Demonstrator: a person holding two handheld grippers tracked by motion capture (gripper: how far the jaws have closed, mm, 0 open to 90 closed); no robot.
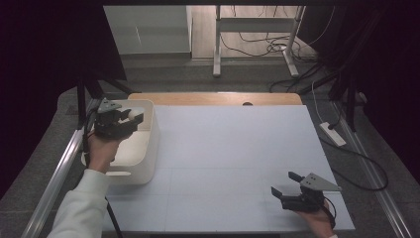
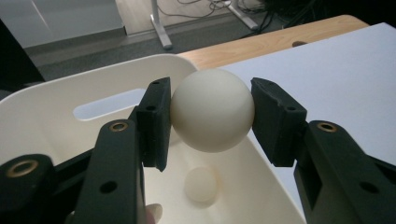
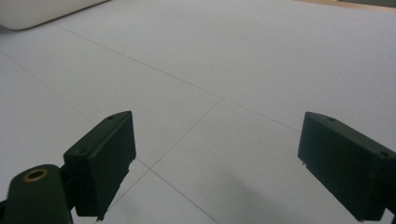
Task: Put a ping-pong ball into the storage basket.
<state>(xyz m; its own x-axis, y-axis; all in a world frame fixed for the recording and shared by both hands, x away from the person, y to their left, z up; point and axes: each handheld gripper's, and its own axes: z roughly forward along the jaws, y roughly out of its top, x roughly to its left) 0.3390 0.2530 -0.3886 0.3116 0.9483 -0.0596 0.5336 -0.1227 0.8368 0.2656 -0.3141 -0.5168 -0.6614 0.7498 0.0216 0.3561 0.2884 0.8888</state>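
The smooth cream-white ball sits clenched between the black pads of my left gripper, hanging over the open white plastic bin, where a second pale ball already lies on the floor. To drop it well, I should centre it inside the rim, lower it, then part the jaws gently. My right gripper rests released, jaws apart, over the white table sheet.

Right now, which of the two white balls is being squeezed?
The bigger-looking ball, pinched in the left gripper above the bin. The other ball lies loose inside.
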